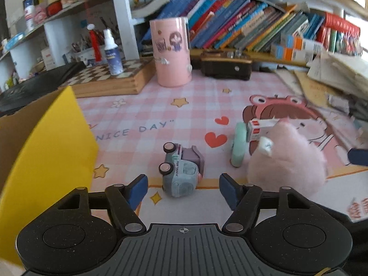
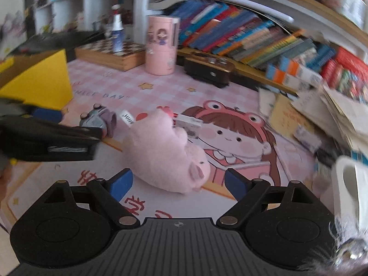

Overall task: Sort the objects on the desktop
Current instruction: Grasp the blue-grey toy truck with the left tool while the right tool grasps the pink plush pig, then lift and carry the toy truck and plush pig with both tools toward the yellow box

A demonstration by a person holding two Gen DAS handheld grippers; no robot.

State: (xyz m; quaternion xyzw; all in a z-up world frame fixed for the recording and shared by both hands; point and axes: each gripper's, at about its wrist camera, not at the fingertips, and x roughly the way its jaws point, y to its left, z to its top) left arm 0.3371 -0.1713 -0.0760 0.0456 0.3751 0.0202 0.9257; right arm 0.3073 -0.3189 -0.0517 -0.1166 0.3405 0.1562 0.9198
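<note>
A small grey-blue toy truck point(image 1: 181, 171) lies on its side on the pink checked desk mat point(image 1: 142, 115). My left gripper point(image 1: 183, 189) is open, its blue pads on either side of the truck's near end without touching it. To the truck's right lie a pink plush pig point(image 1: 287, 158), a mint-green round object point(image 1: 239, 146) and a small white-and-red box point(image 1: 261, 127). In the right wrist view the plush pig point(image 2: 170, 154) lies just ahead of my open right gripper point(image 2: 178, 185), nothing pressed between its pads. The left gripper's body point(image 2: 50, 140) and the toy truck point(image 2: 97, 119) show at the left.
A yellow-lined cardboard box point(image 1: 46, 151) stands open at the left. At the back are a pink cylindrical holder point(image 1: 172, 53), a wooden chessboard box point(image 1: 108, 78) with a spray bottle point(image 1: 112, 53), a dark brown box point(image 1: 225, 65) and rows of books. Paper stacks point(image 1: 333, 80) and a white mug point(image 2: 349, 188) crowd the right.
</note>
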